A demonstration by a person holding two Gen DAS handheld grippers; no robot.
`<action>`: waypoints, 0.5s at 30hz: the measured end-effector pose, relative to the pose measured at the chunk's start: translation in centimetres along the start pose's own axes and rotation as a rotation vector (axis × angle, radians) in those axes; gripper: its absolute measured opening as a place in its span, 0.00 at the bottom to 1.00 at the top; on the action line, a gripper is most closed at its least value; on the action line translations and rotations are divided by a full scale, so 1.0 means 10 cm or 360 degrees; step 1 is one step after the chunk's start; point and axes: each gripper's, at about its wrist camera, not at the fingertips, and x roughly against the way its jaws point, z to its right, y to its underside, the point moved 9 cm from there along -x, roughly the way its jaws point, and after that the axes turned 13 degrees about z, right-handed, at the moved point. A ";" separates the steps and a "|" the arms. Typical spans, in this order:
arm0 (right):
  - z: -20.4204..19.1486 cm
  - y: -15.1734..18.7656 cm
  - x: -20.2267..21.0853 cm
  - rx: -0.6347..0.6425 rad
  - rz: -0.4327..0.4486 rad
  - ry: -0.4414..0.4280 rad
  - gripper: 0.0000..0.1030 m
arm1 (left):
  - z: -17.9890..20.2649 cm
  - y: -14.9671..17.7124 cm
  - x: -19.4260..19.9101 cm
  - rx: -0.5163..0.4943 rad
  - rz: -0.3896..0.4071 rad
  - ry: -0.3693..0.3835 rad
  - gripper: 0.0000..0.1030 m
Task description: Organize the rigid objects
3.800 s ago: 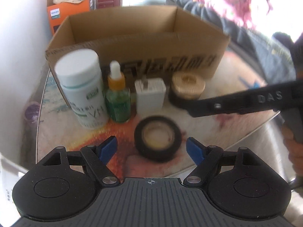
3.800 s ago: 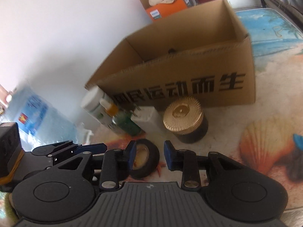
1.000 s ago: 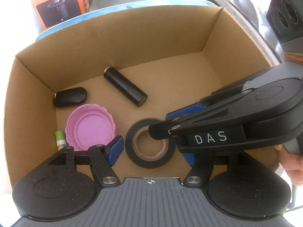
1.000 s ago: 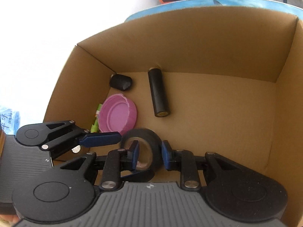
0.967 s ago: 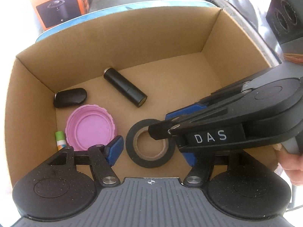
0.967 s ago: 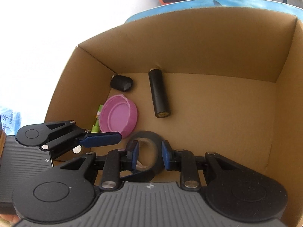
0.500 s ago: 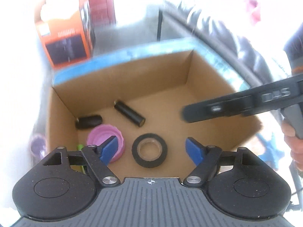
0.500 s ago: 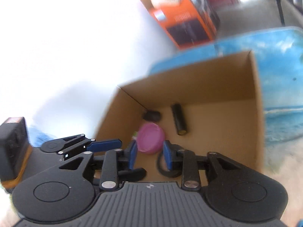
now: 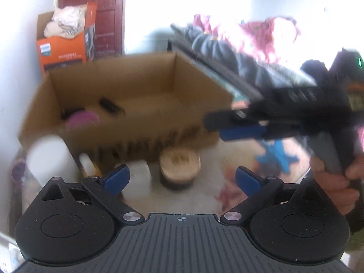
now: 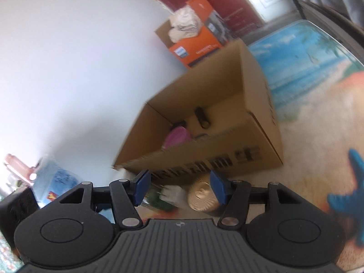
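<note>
While both shots are pretty smeared, you can still read the setup fine. Your left gripper (image 9: 182, 178) has its blue-padded jaws spread wide and still opening, with nothing between them. Just ahead of those tips sit a round jar with a ribbed gold lid (image 9: 179, 165) and a white block-shaped plug adapter (image 9: 138, 179), and off by the left finger there's a big white-capped bottle (image 9: 51, 159).

Past all that stands the open brown cardboard box (image 9: 141, 134), printed side facing you. Inside it, toward the left, you can make out a pink round lid (image 9: 83, 118) and a black cylinder (image 9: 110, 107) lying flat. The black tape roll isn't visible from this angle.

Your right gripper (image 10: 180, 187) is also empty, jaws partway apart and opening, hovering above the gold lid (image 10: 202, 199) with the box (image 10: 257, 141) beyond its tips. In the left view it comes in from the right side, hand (image 9: 339, 182) on the handle.
</note>
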 end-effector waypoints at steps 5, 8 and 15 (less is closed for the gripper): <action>0.15 0.11 -0.24 0.0087 -0.0018 0.0117 0.57 | 0.17 0.22 -0.20 -0.0177 -0.0013 -0.0087 0.89; 0.15 0.15 -0.34 0.0117 -0.0047 0.0115 0.53 | 0.21 0.26 -0.31 -0.0267 -0.0002 -0.0144 0.75; 0.22 0.23 -0.55 0.0132 -0.0113 0.0147 0.52 | 0.18 0.29 -0.46 -0.0234 -0.0015 -0.0152 0.65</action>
